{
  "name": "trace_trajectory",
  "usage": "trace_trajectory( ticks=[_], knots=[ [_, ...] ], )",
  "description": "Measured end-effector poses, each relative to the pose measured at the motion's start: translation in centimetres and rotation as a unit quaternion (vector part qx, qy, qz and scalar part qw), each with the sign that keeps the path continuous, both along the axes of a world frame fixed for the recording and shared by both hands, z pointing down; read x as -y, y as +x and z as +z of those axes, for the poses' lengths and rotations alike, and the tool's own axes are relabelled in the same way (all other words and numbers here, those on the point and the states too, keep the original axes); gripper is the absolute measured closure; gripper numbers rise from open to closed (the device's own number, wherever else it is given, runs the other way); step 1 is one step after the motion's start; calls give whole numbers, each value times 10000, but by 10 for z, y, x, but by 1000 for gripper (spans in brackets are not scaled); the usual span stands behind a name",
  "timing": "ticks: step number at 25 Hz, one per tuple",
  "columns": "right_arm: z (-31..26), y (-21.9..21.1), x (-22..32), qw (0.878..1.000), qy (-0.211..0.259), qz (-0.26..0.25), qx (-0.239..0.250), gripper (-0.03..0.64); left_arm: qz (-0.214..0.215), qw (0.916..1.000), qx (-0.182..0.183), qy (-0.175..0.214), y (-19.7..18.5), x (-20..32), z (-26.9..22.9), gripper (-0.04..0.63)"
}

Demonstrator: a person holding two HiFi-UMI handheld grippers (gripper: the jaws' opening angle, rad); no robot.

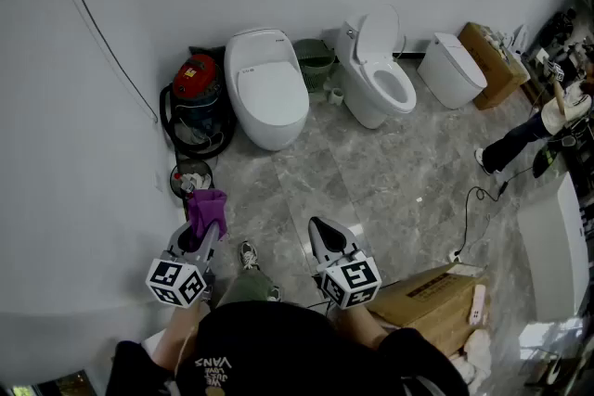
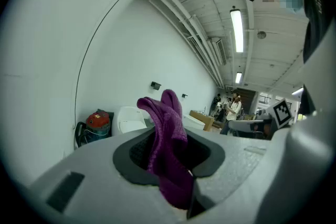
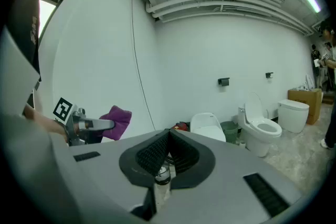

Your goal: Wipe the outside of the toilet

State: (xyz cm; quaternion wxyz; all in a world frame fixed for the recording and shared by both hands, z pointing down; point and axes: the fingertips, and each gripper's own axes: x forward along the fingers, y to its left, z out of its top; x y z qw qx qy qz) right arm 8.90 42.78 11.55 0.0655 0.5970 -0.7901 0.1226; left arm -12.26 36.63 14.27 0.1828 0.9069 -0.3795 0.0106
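Note:
A purple cloth [image 1: 208,207] sticks up from my left gripper [image 1: 205,223], which is shut on it; in the left gripper view the cloth [image 2: 167,139] fills the gap between the dark pads. My right gripper [image 1: 321,227] is held beside it, jaws shut with nothing in them, as its own view [image 3: 167,150] also shows. Both are held low and well short of the toilets. A white toilet with its lid down [image 1: 267,88] stands against the wall ahead. To its right is a toilet with the lid up [image 1: 376,74].
A third white toilet [image 1: 452,70] stands further right by cardboard boxes [image 1: 495,63]. A red vacuum [image 1: 195,95] sits left of the closed toilet, a green bin [image 1: 316,62] between the toilets. A cardboard box [image 1: 429,297] lies near my right. A person's legs [image 1: 520,139] show at right.

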Motion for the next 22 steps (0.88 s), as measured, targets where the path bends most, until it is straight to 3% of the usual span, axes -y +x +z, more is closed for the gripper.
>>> trace_trajectory(
  ticks=[4, 11, 22],
  knots=[
    [4, -2, 10, 9991, 11, -142, 408, 617, -32, 10000, -18, 19, 2, 5, 2, 486],
    [9, -1, 38, 9981, -30, -141, 607, 617, -114, 9998, -118, -100, 6, 31, 12, 486],
    [-1, 9, 153, 9972, 38, -30, 742, 617, 1, 9997, -254, -72, 17, 146, 11, 486]
  ],
)
